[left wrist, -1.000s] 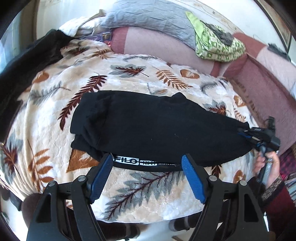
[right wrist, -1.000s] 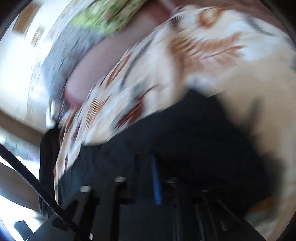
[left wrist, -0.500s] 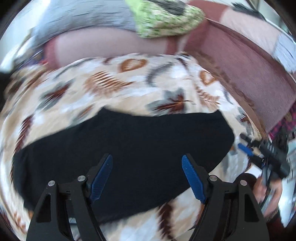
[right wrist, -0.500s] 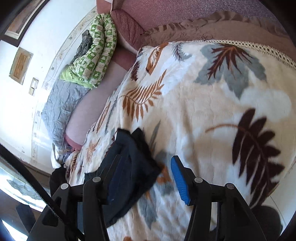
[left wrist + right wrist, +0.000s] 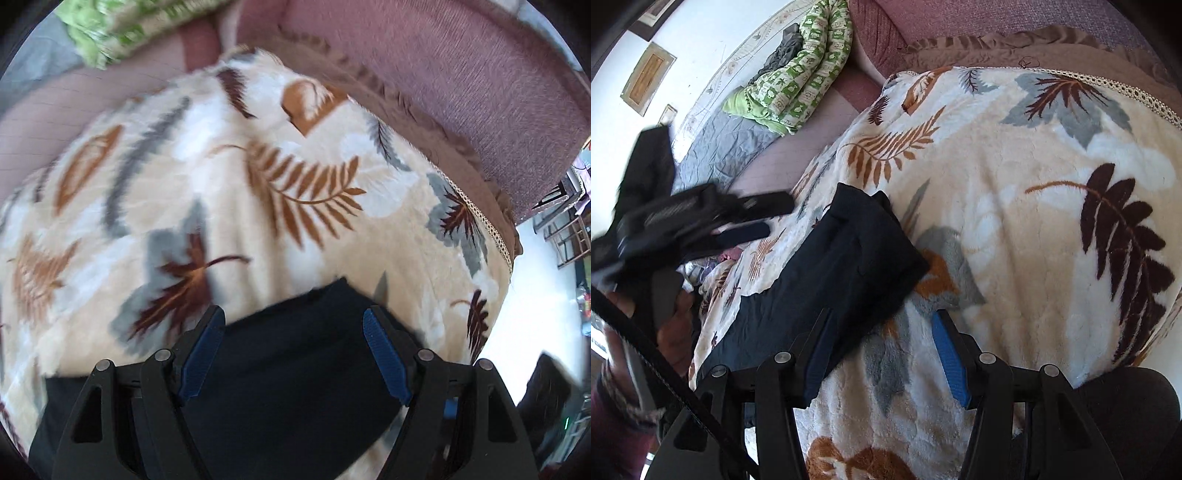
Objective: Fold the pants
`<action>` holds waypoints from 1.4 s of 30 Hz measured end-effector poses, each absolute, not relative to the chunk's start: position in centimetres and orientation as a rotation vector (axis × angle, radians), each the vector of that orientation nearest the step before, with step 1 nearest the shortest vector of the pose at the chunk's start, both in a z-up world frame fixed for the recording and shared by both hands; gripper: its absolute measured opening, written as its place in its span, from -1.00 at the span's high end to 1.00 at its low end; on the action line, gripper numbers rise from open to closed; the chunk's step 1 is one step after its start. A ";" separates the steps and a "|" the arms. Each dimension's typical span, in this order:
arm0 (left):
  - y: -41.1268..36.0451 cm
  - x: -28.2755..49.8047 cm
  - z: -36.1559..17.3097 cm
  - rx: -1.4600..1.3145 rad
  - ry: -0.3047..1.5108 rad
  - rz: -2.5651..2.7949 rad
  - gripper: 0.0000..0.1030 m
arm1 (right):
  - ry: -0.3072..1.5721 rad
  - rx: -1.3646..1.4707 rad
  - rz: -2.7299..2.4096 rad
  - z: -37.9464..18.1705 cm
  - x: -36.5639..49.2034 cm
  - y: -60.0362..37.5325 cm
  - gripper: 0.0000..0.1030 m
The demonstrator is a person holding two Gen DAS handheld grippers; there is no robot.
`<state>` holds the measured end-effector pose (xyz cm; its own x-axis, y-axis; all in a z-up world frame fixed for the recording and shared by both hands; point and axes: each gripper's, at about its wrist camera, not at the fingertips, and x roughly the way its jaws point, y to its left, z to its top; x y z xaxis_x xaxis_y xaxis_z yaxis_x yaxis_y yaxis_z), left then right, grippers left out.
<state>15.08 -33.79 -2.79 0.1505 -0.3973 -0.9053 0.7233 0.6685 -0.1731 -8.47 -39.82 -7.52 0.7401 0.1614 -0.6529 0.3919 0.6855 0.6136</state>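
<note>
Left gripper (image 5: 293, 356): jaws spread, grasping nothing, poised over the dark pants (image 5: 295, 369). Right gripper (image 5: 879, 360): jaws likewise released, its left finger at the pants' near edge. Pants (image 5: 842, 266) lie folded on the leaf-print blanket (image 5: 1015, 206), whose broad bare stretch runs rightward to the lace-trimmed edge. Beyond: green patterned bedding (image 5: 798, 74) against the wall.

The left tongs (image 5: 293, 326) are spread wide, blue pads (image 5: 201, 352) facing each other with nothing pinched between them. The right tongs (image 5: 881, 341) are likewise wide apart and grip nothing. In the right wrist view, the left tongs appear blurred at the left edge, carried in the person's left hand (image 5: 670, 325).
</note>
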 end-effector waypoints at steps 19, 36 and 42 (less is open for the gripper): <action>-39.2 14.8 -6.1 0.501 1.234 -1.055 0.85 | 0.741 0.785 -0.095 -7.8 -2.8 -40.4 0.58; -17.4 18.4 -2.6 -0.063 1.176 -0.843 0.85 | 0.776 0.451 0.195 -1.2 2.5 -28.1 0.69; -8.7 18.8 -4.5 -0.160 1.170 -0.670 0.82 | 0.872 0.263 0.322 -2.9 5.4 -20.5 0.67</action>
<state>18.84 -8.72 -4.48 0.2224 -0.5620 -0.7967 0.4023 0.7972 -0.4501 5.44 -20.54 -2.88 0.6010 0.3800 -0.7031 -0.1678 0.9201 0.3539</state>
